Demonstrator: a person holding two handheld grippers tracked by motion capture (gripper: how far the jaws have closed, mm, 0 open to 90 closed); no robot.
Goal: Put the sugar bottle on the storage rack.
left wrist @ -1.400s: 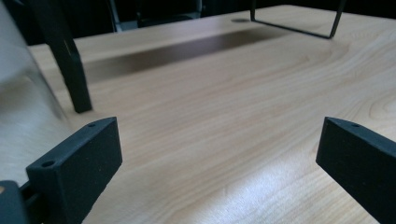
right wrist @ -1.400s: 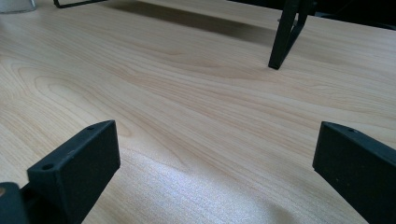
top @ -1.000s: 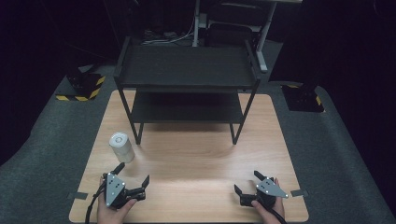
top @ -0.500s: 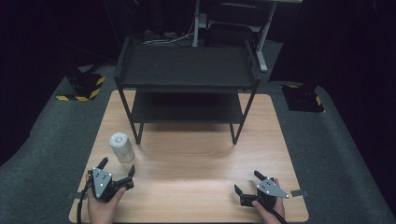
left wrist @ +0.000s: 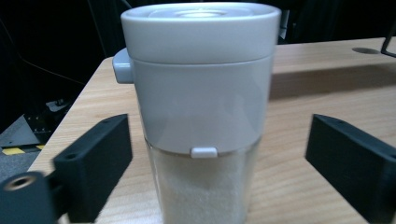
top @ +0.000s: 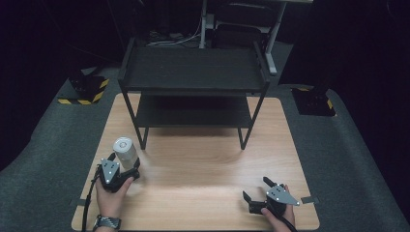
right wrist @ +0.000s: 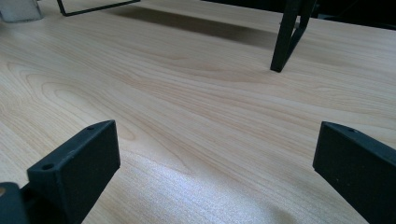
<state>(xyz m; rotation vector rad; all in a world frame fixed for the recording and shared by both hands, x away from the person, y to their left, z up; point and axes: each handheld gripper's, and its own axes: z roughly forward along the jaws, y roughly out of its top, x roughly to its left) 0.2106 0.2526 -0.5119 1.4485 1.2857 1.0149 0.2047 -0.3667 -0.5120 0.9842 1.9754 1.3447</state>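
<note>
A shaker [top: 124, 151] with a grey lid and a clear base of white grains stands upright on the wooden table [top: 203, 159], near its left edge. My left gripper [top: 124, 163] reaches around it from the near side. In the left gripper view the shaker [left wrist: 201, 93] stands between the two black jaws of the left gripper [left wrist: 219, 156]; they have just been closing, and a gap still shows on each side. My right gripper [top: 255, 188] rests open near the front right corner. The right gripper [right wrist: 215, 163] has only bare wood between its jaws.
A black two-tier rack [top: 193, 72] stands across the back half of the table, its front left leg close behind the shaker. One rack leg [right wrist: 285, 37] shows ahead of the right gripper. Grey carpet [top: 43, 159] surrounds the table.
My left gripper has swung from pointing right to pointing forward and moved up to the shaker, so the shaker is now between its jaws. The right gripper has stayed put.
</note>
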